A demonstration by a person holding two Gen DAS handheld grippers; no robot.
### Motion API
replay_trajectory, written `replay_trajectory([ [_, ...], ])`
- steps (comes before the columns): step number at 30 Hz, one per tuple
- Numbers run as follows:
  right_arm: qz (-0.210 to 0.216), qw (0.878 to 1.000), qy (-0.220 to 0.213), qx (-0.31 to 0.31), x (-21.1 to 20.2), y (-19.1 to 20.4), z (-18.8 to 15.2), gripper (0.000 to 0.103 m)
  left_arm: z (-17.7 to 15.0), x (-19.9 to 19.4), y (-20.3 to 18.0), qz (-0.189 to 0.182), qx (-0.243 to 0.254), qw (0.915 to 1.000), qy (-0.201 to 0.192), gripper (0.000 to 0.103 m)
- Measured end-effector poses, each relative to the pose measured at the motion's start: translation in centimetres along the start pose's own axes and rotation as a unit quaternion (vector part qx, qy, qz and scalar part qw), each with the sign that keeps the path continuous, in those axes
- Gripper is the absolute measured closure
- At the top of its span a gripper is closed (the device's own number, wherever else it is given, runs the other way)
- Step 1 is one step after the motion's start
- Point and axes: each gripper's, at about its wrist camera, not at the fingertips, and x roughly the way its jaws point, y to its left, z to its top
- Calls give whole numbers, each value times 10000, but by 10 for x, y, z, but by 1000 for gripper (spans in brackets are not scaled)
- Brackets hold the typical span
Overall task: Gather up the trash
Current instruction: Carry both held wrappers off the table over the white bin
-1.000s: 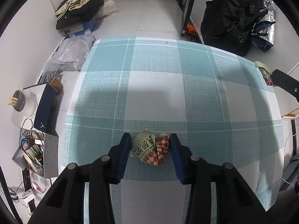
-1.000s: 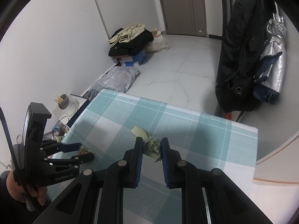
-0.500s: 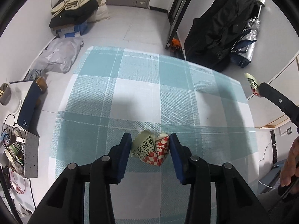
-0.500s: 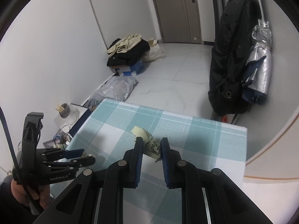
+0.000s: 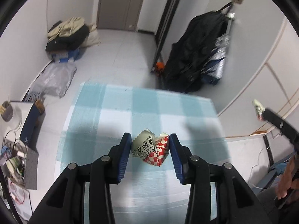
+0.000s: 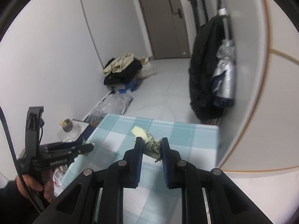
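Note:
My left gripper [image 5: 150, 145] is shut on a crumpled red-checked and cream snack wrapper [image 5: 151, 150], held well above the blue-checked tablecloth [image 5: 112, 108]. My right gripper [image 6: 151, 146] is shut on a cream printed wrapper [image 6: 147, 143], also held up over the tablecloth [image 6: 186, 136]. In the left wrist view the right gripper [image 5: 261, 112] shows at the right edge with its wrapper [image 5: 257, 108]. In the right wrist view the left gripper [image 6: 87, 147] shows at the left, held by a hand.
A black bag and silver umbrella [image 5: 196, 56] hang on the right wall. A pile of clothes [image 5: 69, 33] and a grey plastic bag [image 5: 54, 80] lie on the floor. A cluttered side shelf with a cup [image 5: 7, 112] stands left of the table.
Both grippers have risen away from the table with their wrappers still held. The table now looks smaller and farther below in both views.

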Motion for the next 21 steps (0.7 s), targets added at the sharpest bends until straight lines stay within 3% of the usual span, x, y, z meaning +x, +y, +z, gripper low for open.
replay_trajectory([
  [6,-114,9989,-368,279,-66,-16,-12,85,5,-32,-47,-378,207,9984,-379,66],
  [13,-316,9939,-875,584,-133,-42,-21,85,8,-50,-102,-796,515,9942,-512,66],
  [21,-609,9815,-1142,1412,-184,-104,-48,85,1,-40,-173,-1451,851,9856,-189,66],
])
